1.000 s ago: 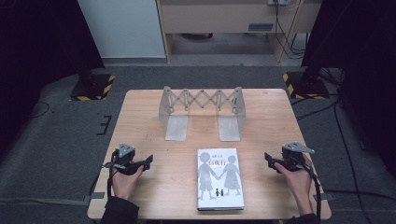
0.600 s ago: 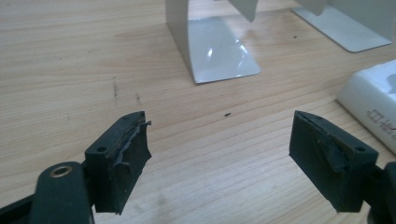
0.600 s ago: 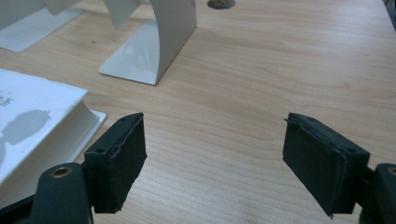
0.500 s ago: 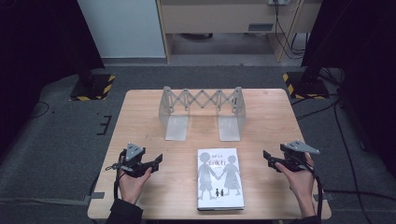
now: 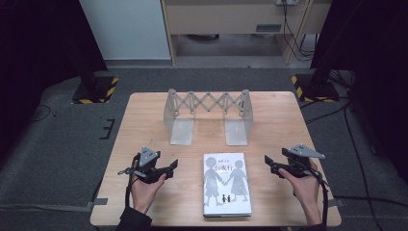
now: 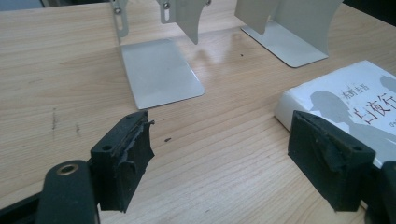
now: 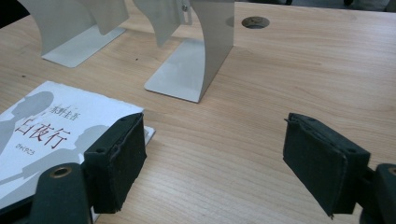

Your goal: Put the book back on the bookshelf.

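Observation:
A white book with two grey figures on its cover lies flat near the table's front edge, between my two hands. My left gripper hovers to the left of it, open, jaws pointing at the book with nothing between them. In the left gripper view the book's corner lies just beyond the right jaw. My right gripper hovers to the right of the book, also open and holding nothing. In the right gripper view the book lies behind the left jaw.
A metal expanding book rack with two flat foot plates stands at the middle of the wooden table, behind the book. Its plates show close ahead in the left gripper view and the right gripper view. A cable hole sits farther back.
My left hand has moved right toward the book and lifted a little. My right hand has risen slightly. The book has not moved.

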`<state>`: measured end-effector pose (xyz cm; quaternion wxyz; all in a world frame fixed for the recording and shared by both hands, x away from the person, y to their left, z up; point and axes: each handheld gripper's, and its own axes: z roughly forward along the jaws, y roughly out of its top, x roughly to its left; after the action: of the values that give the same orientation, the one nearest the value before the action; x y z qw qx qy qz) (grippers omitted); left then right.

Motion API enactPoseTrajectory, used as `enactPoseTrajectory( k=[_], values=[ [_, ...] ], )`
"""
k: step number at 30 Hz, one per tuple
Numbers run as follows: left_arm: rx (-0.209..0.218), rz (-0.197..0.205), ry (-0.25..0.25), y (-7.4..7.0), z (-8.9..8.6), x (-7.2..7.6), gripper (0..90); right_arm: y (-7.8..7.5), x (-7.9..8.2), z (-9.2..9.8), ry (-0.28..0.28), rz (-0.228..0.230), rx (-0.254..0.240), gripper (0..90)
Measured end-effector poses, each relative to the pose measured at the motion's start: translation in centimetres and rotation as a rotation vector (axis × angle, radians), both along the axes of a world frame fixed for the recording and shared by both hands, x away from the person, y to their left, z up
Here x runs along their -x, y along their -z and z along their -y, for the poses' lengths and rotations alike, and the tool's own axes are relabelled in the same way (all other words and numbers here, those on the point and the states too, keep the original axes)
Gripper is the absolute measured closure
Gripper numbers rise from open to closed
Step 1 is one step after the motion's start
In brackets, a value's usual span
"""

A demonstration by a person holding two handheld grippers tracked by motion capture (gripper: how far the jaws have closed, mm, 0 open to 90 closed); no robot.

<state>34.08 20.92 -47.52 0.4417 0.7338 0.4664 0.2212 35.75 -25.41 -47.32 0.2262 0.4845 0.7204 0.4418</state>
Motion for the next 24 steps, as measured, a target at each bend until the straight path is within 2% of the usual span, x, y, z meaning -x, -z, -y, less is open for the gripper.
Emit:
enactPoseTrajectory(
  k=[6,9,11,12,16,24],
  values=[
    [-0.004,-0.003,0.021,0.0,0.6,0.1,21.3,0.1,0.1,-0.6,-0.013,-0.003,0.001,21.3],
    [-0.01,-0.001,0.032,0.0,1.1,0.2,21.0,0.3,0.2,-1.0,-0.019,0.009,-0.015,21.3],
    [-0.008,-0.004,0.041,0.0,1.4,0.2,20.1,0.4,0.2,-1.3,-0.029,0.001,-0.011,21.8],
    [-0.015,-0.007,0.048,0.1,1.7,0.2,16.5,0.6,0.2,-1.6,-0.041,0.003,-0.01,22.2],
    [-0.016,-0.01,0.063,0.2,2.1,0.1,15.4,0.8,0.1,-2.1,-0.058,-0.004,-0.008,22.2],
    [-0.002,-0.016,0.113,-0.5,4.1,-0.4,18.1,1.2,0.4,-3.2,-0.095,-0.023,-0.031,22.0]
  ],
)
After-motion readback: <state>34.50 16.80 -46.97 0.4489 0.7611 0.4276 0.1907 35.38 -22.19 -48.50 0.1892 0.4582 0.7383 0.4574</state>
